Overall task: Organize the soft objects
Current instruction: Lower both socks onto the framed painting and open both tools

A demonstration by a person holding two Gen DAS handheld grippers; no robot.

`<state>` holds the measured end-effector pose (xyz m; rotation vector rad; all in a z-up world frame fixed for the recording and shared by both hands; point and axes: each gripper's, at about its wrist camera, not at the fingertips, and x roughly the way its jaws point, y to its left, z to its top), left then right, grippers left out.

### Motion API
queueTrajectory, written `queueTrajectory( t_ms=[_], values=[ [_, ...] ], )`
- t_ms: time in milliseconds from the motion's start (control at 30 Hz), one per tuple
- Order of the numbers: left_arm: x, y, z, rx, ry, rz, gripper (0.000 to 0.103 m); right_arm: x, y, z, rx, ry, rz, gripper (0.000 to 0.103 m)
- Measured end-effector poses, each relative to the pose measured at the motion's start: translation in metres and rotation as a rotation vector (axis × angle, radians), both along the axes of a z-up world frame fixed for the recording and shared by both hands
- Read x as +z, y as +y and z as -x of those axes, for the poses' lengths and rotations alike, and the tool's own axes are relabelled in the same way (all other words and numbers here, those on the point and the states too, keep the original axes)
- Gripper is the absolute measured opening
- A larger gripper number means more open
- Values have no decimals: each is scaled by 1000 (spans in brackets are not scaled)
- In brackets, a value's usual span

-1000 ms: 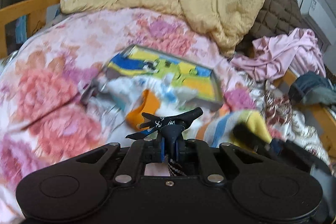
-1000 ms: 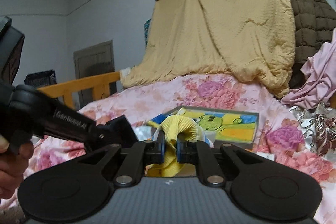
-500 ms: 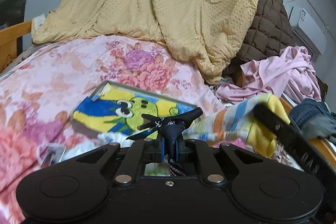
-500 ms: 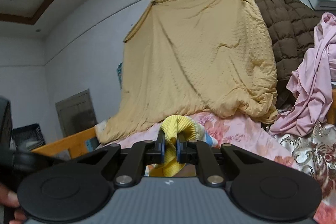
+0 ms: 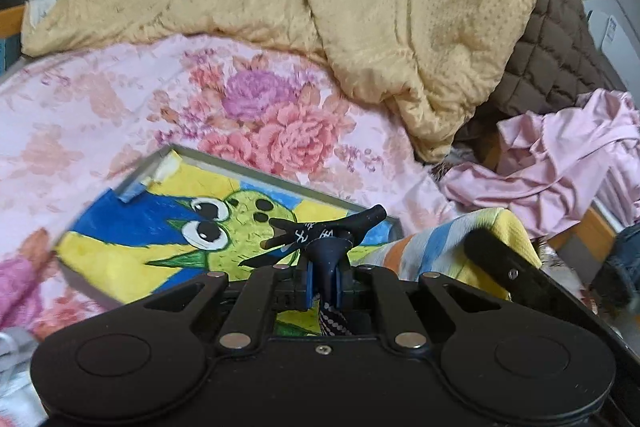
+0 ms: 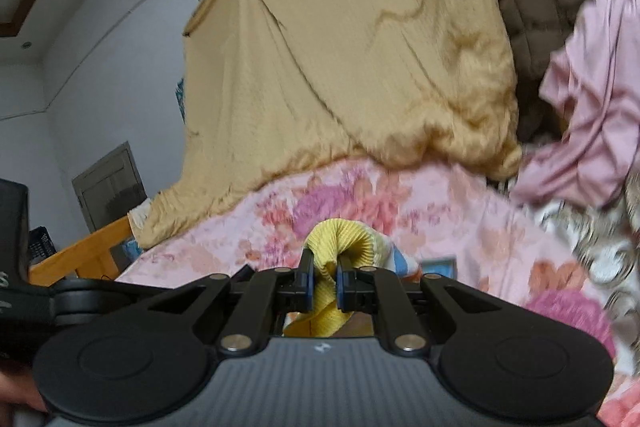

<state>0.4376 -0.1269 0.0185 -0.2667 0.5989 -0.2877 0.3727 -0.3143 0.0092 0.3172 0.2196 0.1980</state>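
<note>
Left jaws: the left gripper (image 5: 325, 267) is clamped nearly closed on a dark navy sock; its twisted printed end (image 5: 320, 233) sticks out ahead of the pads and a dotted part hangs below them.
Right jaws: the right gripper (image 6: 323, 281) is pinched tight on the ribbed yellow cuff of a striped sock (image 6: 340, 239), which bulges in a fold above the pads.
Striped sock: in the left wrist view its blue, orange and white body (image 5: 432, 247) runs off to the right, held in the air over the bed, not resting on it.
Beneath: a framed cartoon picture (image 5: 192, 235) lies flat on the floral quilt (image 5: 120, 107), just under both socks.
Farther out: a yellow blanket (image 5: 360, 7) hangs behind, a brown quilted cover (image 5: 560, 47) beside it, and a pink garment (image 5: 560, 163) is heaped at the right.
Step in hand, as I judge it: carrying both socks across the bed towards a sorting spot.
Doing it well: keep both grips firm, since each holds only a thin bunch of fabric; keep the dangling ends above the picture frame so they do not snag its edge; set the socks down on clear quilt, apart from the pink heap.
</note>
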Motion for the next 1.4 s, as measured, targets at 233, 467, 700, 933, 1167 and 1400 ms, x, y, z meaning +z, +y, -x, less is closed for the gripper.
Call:
queueTrajectory(
  t_ms=[233, 467, 700, 933, 1167, 1400],
  values=[
    [-42, -14, -34, 10, 80, -10, 10, -30, -11, -29, 47, 129, -45, 13],
    [-68, -13, -59, 29, 179, 53, 10, -46, -17, -43, 74, 275, -79, 16],
    [-77, -26, -69, 28, 231, 6, 15, -62, -23, -53, 45, 392, -76, 18],
    [-78, -34, -69, 13, 268, -78, 23, -65, -25, -54, 43, 453, -85, 34],
    [-68, -24, -55, 61, 232, -93, 67, -48, -24, -46, 6, 436, -1, 74],
    [-49, -15, -35, 94, 168, -114, 82, -34, -25, -37, 25, 409, 17, 94]
  ],
)
